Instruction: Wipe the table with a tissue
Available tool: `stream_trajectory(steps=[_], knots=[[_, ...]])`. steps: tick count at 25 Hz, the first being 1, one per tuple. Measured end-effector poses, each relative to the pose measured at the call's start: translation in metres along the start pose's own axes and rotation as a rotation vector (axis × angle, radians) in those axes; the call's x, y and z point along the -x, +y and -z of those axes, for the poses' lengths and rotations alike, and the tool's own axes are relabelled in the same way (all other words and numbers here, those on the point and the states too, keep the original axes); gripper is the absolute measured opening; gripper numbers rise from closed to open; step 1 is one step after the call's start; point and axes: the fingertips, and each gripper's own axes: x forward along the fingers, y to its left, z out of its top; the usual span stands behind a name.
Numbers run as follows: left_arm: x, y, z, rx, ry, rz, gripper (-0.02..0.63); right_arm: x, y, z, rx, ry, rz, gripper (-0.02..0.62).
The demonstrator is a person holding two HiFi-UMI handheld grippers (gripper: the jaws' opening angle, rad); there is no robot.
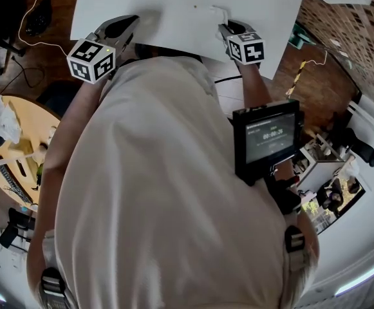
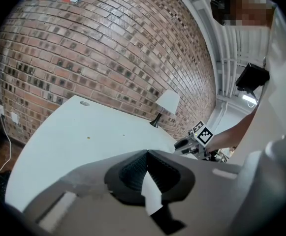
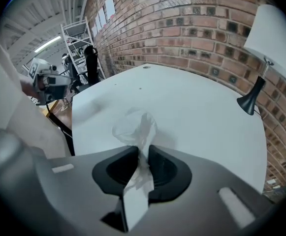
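The white table (image 1: 187, 5) lies ahead of me, and both grippers reach over its near edge. My right gripper (image 3: 142, 149) is shut on a crumpled white tissue (image 3: 135, 127), which bulges out in front of the jaws just above the table (image 3: 197, 107). In the head view the right gripper (image 1: 224, 26) is at the table's near right. My left gripper (image 2: 146, 152) is shut with nothing between its pads and hangs above the table (image 2: 83, 132). In the head view the left gripper (image 1: 132, 21) sits at the near left. Each gripper view shows the other gripper off to its side.
A white-shaded lamp (image 3: 273, 33) on a black base stands at the table's far side by the brick wall (image 2: 108, 48). A small brown speck (image 2: 88, 137) and a round grommet (image 2: 84, 103) mark the tabletop. A monitor (image 1: 267, 137) hangs at the person's chest. A cluttered wooden table (image 1: 13, 153) stands behind to the left.
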Motion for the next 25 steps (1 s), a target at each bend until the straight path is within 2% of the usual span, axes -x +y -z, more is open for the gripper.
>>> stream_trajectory(steps=[9, 16, 20, 25], knots=[[0.007, 0.023, 0.001, 0.038, 0.009, -0.080, 0.006, -0.044, -0.045, -0.032, 0.108, 0.076, 0.067, 0.064], [0.024, 0.027, 0.010, 0.061, 0.002, -0.119, 0.006, -0.048, -0.033, -0.041, 0.266, 0.108, 0.183, 0.057], [0.022, 0.022, 0.006, 0.055, -0.003, -0.115, 0.005, -0.057, -0.014, -0.055, 0.317, 0.082, 0.166, 0.054], [0.026, 0.022, 0.004, 0.055, -0.008, -0.122, 0.006, -0.065, 0.022, -0.065, 0.340, 0.046, 0.098, 0.054]])
